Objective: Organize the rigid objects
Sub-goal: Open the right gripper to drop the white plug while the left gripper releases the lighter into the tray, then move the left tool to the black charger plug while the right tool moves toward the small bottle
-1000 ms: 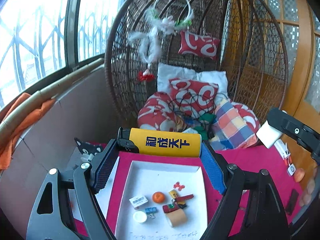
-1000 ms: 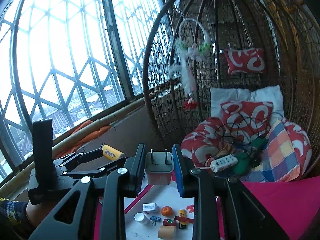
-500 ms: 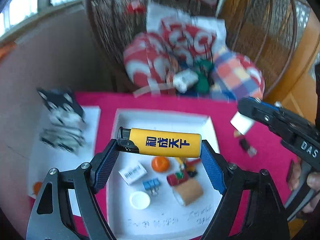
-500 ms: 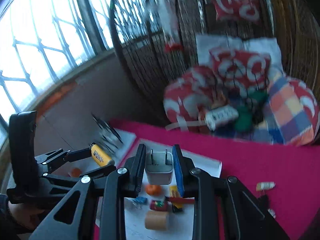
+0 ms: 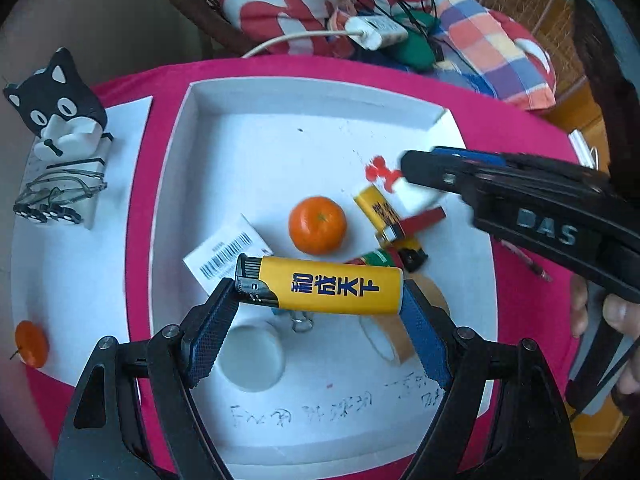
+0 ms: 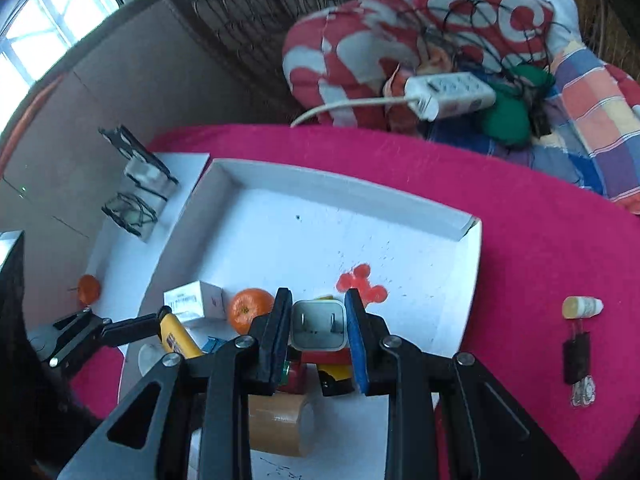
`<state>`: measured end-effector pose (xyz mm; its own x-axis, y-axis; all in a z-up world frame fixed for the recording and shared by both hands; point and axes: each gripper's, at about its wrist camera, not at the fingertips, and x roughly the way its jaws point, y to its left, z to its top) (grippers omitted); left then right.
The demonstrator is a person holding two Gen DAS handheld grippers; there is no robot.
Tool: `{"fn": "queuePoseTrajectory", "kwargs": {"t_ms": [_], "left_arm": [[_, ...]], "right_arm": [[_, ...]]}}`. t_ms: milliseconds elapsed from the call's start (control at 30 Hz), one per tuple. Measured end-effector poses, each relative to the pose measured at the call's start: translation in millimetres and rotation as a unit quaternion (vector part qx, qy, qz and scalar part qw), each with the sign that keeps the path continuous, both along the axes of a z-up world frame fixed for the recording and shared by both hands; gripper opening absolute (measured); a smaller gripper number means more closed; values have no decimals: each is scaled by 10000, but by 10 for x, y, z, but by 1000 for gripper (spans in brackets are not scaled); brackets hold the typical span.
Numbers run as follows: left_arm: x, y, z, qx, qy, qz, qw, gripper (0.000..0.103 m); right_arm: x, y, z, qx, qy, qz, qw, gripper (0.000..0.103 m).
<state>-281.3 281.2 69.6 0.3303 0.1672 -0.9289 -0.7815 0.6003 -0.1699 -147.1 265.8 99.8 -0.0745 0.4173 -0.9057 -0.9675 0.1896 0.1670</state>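
Yellow lighter (image 5: 328, 290) lies crosswise, clamped end to end in the left gripper (image 5: 320, 304) above the white tray (image 5: 280, 92); the right gripper (image 6: 318, 330) pinches a white charger (image 6: 318, 330) over the tray's cluttered near half, far half bare

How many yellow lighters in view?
2. One lighter clamped in the left gripper above the white tray; a second lying in the tray beside the orange. Clutter may hide more.

Counted: two grippers, left gripper (image 5: 320, 304) and right gripper (image 6: 318, 326); two yellow lighters (image 5: 332, 288) (image 5: 380, 214); two oranges (image 5: 317, 225) (image 5: 31, 343); one charger plug (image 6: 318, 330); one tape roll (image 6: 280, 424); one white tray (image 5: 224, 92); one barcoded box (image 5: 224, 254).
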Motion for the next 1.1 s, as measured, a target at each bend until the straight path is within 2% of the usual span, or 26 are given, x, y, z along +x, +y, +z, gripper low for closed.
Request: {"fn": "queuePoseTrajectory", "kwargs": {"t_ms": [267, 333, 400, 467, 600, 833, 933, 1100], "left_arm": [[51, -115, -26, -11, 121, -48, 9999, 82], [39, -109, 4, 63, 95, 36, 9999, 83], [-4, -104, 46, 225, 86, 200, 9995, 93], [-45, -111, 85, 322, 80, 324, 9989, 103], [-66, -184, 160, 581, 77, 409, 9974, 103], [-86, -306, 266, 710, 26, 618, 9956, 103], [-140, -335, 372, 764, -178, 868, 9931, 103], [-204, -389, 618, 1044, -535, 1346, 9839, 103]], "right_arm": [[-110, 73, -21, -110, -44, 142, 9998, 29], [-97, 69, -10, -85, -44, 109, 9999, 45], [-86, 49, 21, -8, -7, 80, 10000, 89], [-86, 20, 71, 120, 7, 71, 9999, 103], [-108, -42, 191, 385, -13, 54, 9992, 103], [-113, -166, 372, 627, -59, 41, 9980, 103], [-71, -259, 472, 747, -39, -1, 9972, 103], [100, -503, 722, 1078, -56, -181, 9940, 103]]}}
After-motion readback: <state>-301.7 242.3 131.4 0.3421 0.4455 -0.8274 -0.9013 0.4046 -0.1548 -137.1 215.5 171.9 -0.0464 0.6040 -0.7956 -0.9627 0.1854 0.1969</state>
